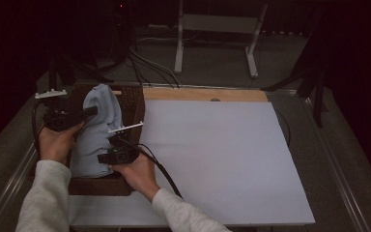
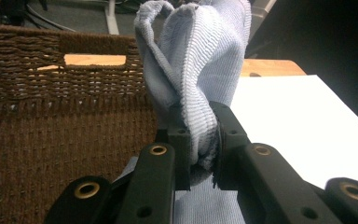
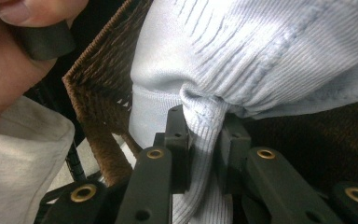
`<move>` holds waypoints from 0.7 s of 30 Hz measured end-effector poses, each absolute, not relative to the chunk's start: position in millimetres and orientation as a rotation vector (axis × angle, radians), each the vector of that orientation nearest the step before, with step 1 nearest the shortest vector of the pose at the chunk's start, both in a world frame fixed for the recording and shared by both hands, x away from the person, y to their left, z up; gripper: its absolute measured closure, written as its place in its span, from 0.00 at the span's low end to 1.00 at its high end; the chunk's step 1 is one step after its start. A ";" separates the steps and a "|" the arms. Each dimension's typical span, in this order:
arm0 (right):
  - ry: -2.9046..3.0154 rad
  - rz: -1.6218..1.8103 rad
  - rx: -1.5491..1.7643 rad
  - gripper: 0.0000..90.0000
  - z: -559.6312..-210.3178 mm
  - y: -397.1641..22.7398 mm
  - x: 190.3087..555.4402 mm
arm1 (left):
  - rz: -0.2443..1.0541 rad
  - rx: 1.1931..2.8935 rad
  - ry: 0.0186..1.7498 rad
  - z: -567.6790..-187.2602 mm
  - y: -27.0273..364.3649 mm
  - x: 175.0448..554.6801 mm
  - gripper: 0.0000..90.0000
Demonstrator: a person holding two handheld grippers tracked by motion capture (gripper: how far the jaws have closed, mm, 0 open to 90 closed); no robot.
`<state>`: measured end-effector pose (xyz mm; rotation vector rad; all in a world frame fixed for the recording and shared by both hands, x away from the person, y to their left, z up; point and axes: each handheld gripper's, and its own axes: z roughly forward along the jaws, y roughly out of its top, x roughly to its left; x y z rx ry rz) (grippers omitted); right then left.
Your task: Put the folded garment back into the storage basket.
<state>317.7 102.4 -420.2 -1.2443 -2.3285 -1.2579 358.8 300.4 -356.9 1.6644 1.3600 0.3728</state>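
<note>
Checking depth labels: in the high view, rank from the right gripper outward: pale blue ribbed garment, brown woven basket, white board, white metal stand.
1. Pale blue ribbed garment: clamped in the right gripper, at the basket's near end.
2. Brown woven basket: around the garment, on the table's left side.
3. White board: flat on the table, just right of the basket.
4. White metal stand: on the floor beyond the table's far edge.

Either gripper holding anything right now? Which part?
Both. The left gripper pinches a ribbed edge fold of the pale blue knit garment; the right gripper pinches another bunched ribbed fold.
</note>
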 end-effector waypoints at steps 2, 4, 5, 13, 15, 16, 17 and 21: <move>-2.335 -1.250 -1.246 0.86 -420.5 104.4 318.1 | 0.375 1.664 1.365 -356.7 302.2 358.1 0.89; -2.347 -1.238 -1.248 0.86 -421.2 106.9 318.5 | 0.375 1.668 1.369 -356.9 304.1 357.6 0.89; -2.351 -1.230 -1.249 0.86 -421.3 108.1 318.6 | 0.377 1.670 1.372 -357.2 305.0 357.3 0.89; -2.383 -1.202 -1.236 0.86 -425.8 115.3 316.4 | 0.387 1.671 1.395 -359.3 311.8 354.8 0.89; -2.387 -1.194 -1.229 0.86 -425.4 116.8 315.7 | 0.389 1.669 1.399 -359.8 313.0 354.7 0.89; -2.391 -1.193 -1.224 0.86 -425.4 117.4 315.3 | 0.391 1.669 1.401 -359.9 313.5 354.7 0.89; -2.393 -1.189 -1.221 0.86 -425.4 118.0 315.0 | 0.393 1.671 1.403 -360.1 313.9 354.7 0.89; -2.404 -1.173 -1.197 0.85 -425.9 119.7 313.3 | 0.396 1.668 1.415 -362.2 315.9 355.8 0.89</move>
